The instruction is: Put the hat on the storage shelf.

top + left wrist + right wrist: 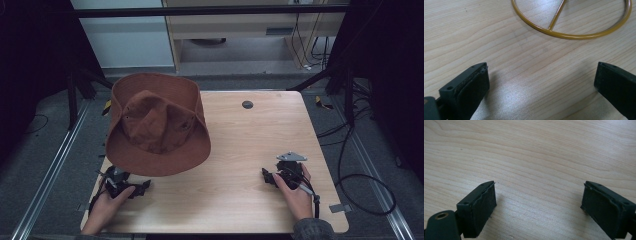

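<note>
Fingers of both grippers are spread wide with nothing between them. Left gripper (125,186) and right gripper (284,176) both sit low on the table (250,145), each in a hand, near the person's edge. Looks like a rest pose ahead of a reach.

Brown hat (156,125) is up ahead of the left fingers, raised off the table. It seems to sit on a stand: left gripper view shows a yellow wire ring (574,35) with a spoke lying flat on the wood just ahead of the left fingers (471,87), likely the stand's base. That would explain why the hat hangs with the brim tilted rather than lying flat.

Right fingers (481,205) face bare wood, well apart from the hat.

Around: small dark grommet (247,104) in the table beyond the right fingers, cables on the floor off to the right. Nothing sits between the left fingers and the hat; the brim overhangs close above that gripper, so a reach would likely have to come up from under it.
</note>
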`<action>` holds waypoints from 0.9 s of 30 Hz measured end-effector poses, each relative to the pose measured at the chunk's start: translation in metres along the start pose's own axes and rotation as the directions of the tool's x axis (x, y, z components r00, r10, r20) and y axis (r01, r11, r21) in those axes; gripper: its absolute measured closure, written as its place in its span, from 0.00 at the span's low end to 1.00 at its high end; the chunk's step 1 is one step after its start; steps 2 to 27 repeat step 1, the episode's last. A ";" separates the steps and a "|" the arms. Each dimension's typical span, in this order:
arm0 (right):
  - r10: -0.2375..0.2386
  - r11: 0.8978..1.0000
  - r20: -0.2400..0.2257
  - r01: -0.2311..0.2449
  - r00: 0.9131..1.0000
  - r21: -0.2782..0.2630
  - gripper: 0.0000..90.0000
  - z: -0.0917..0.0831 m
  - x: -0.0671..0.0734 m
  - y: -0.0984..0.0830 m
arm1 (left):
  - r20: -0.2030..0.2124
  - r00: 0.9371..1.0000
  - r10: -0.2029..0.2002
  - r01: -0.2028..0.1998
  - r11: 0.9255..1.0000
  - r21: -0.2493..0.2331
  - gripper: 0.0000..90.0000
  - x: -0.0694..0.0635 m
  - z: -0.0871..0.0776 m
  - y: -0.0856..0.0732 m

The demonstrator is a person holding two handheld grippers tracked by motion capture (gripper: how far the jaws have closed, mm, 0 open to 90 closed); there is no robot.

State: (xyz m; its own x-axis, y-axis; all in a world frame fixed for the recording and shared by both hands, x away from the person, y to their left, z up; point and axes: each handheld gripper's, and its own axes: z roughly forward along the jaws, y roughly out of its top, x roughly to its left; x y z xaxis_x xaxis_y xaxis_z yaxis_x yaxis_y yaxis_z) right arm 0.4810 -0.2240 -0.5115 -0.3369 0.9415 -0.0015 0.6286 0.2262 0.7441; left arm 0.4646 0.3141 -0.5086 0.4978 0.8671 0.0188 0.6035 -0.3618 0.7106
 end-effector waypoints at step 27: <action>0.000 1.000 0.000 0.000 1.000 0.000 0.13 0.000 0.000 0.000 | 0.000 1.000 0.000 0.000 1.000 0.000 0.00 0.000 0.000 0.000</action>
